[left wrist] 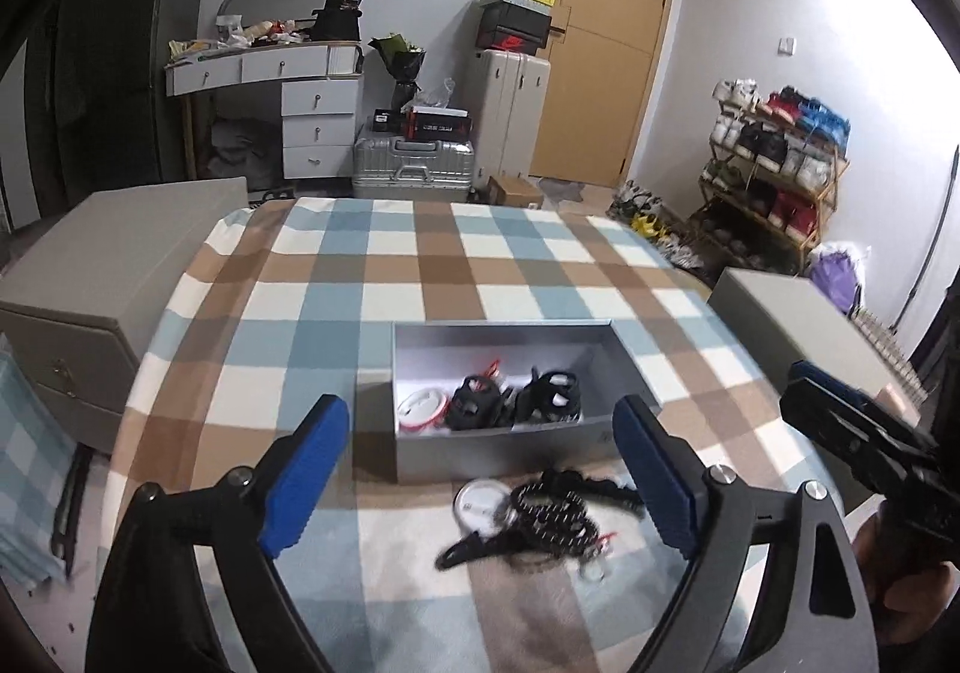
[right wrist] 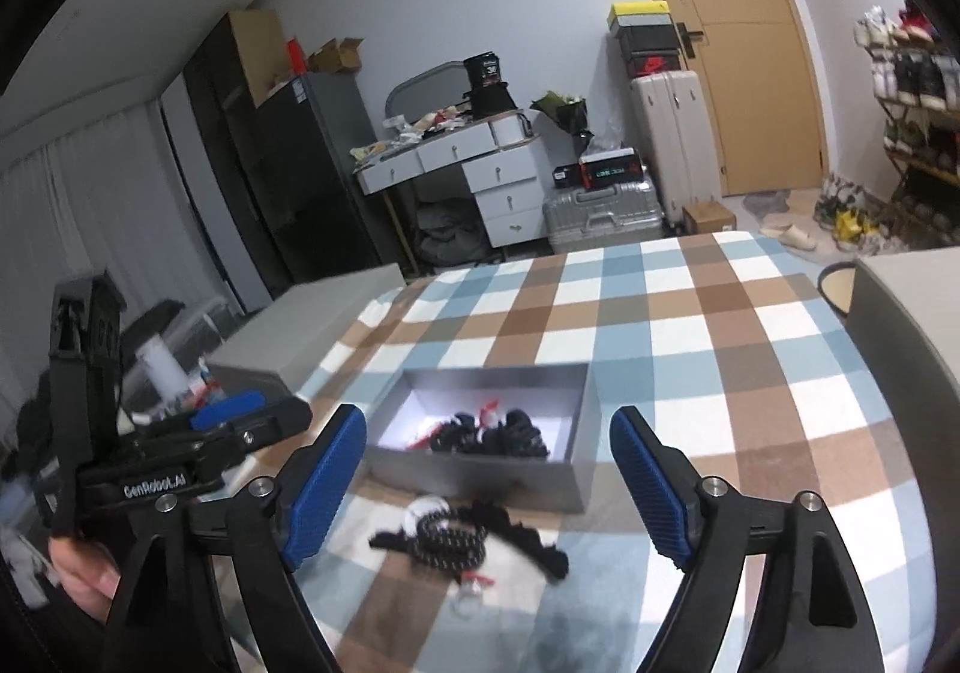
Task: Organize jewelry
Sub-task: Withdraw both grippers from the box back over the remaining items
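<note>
Both claws, left claw (left wrist: 486, 481) and right claw (right wrist: 487, 484), are spread and empty; pinch one strand of the tangled jewelry (left wrist: 543, 523) (not the clump), then lift it into the far grey box (left wrist: 498, 454).

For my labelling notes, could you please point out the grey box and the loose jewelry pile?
grey box (left wrist: 492, 454): left wrist view, bare front wall.
loose jewelry pile (left wrist: 549, 517): left wrist view, middle of the black beaded coil.

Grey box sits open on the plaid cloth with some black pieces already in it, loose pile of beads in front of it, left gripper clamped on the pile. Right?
Not quite. The left gripper is open and holds nothing: in the left wrist view the loose pile lies on the plaid cloth between the pads, untouched. The rest stands: the grey box is open, with black pieces inside.
</note>
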`<state>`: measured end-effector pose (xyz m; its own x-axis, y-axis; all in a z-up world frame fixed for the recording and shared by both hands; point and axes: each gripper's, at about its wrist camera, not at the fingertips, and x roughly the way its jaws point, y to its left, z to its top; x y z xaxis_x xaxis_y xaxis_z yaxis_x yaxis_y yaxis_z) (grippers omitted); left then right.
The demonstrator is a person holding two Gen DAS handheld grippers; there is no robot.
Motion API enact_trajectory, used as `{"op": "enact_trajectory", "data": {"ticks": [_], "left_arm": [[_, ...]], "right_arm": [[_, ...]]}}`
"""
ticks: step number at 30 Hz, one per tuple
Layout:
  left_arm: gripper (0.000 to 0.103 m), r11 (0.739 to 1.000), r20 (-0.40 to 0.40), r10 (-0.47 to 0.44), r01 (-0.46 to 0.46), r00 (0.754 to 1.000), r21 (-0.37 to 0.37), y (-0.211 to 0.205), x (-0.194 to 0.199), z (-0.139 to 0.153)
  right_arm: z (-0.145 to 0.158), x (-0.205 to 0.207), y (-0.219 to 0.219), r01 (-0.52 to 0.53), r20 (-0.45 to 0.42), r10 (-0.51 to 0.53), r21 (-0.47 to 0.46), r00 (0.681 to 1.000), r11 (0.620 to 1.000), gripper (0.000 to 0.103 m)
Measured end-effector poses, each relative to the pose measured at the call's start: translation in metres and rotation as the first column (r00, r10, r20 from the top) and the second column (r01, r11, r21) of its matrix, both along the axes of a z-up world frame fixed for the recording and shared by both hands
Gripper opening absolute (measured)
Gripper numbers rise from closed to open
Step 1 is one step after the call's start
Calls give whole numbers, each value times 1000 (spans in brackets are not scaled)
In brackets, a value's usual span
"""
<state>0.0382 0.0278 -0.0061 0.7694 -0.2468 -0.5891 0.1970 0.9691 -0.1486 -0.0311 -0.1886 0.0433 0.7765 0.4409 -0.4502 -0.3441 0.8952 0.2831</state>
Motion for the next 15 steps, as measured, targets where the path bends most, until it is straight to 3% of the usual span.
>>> {"op": "enact_trajectory", "data": {"ticks": [3,8,15], "left_arm": [[88,1000,-17,9,-9,1000,-9,5,-9,-8],[88,998,-75,26,-30,997,-56,13,-23,-29],[88,997,-108,58,-63,992,-43,23,-35,-46]], "right_arm": [[-12,-10,3,-16,-1,16,-33,1000,999,86],[-45,-20,13,-55,-83,51,-49,995,997,86],[-83,-21,41,-137,-173,117,-112,978,984,86]]}}
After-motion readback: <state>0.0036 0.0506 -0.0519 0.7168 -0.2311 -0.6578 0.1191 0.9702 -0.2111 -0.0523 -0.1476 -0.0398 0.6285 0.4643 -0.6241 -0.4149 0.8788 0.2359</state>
